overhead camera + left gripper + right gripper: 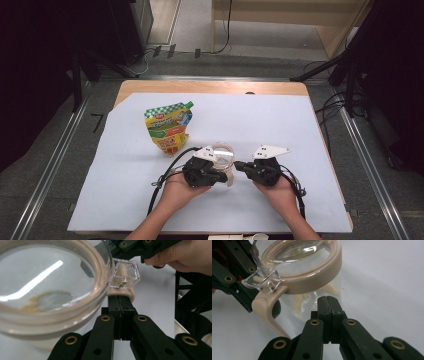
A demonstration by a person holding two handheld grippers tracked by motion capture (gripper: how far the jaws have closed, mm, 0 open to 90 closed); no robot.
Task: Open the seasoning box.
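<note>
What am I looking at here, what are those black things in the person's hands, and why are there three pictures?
A person holds a hand-held clamp in each hand: the left gripper and the right gripper. Both are shut, with nothing seen between their jaws. One camera looks down from above; each of the other two rides on a gripper. Between the grippers stands a clear jar with a beige lid ring and a clear latch. A yellow and green pouch stands on the white sheet.

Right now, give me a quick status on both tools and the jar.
Left tool shut, at the jar's beige handle. Right tool shut, tips against the clear jar, lid on. Sauce pouch stands behind, apart.
</note>
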